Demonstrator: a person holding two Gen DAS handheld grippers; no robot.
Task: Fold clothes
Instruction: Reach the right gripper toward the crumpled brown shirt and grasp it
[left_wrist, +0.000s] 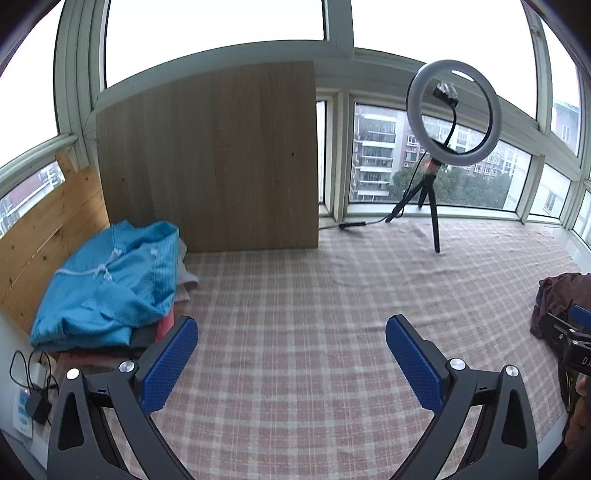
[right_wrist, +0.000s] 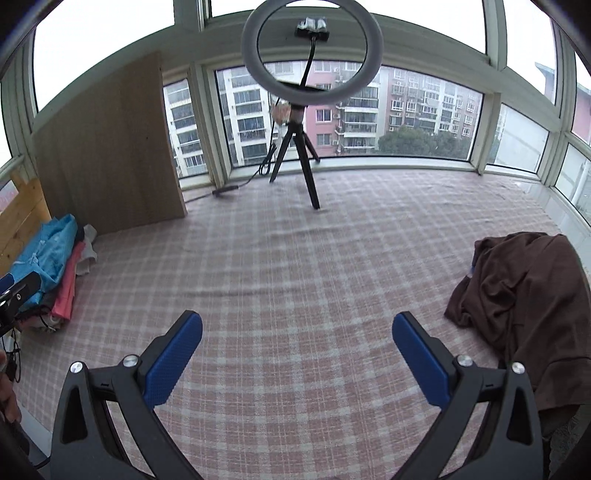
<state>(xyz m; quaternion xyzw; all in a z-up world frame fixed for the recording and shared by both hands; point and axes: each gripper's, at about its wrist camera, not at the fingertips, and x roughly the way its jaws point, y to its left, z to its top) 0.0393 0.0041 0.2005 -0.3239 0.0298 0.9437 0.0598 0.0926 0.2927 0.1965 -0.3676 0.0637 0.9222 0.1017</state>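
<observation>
Right wrist view: between garments, both claws empty over the checked cloth.

Your right claw (right_wrist: 297, 332) and left claw (left_wrist: 291, 339) both stand wide apart with nothing between the pads, angled down at the bare plaid-covered surface (right_wrist: 295, 258). The brown garment (right_wrist: 524, 295) lies crumpled at the right, just beside your right claw; the pile topped by the blue garment (left_wrist: 110, 280) sits at the left against the wooden board (left_wrist: 210, 155). Judged step: fetching the next piece. Next move likely calls for reaching right, pinching the brown fabric at an edge, and dragging it flat to centre, clear of the ring light tripod (right_wrist: 295, 147).
</observation>
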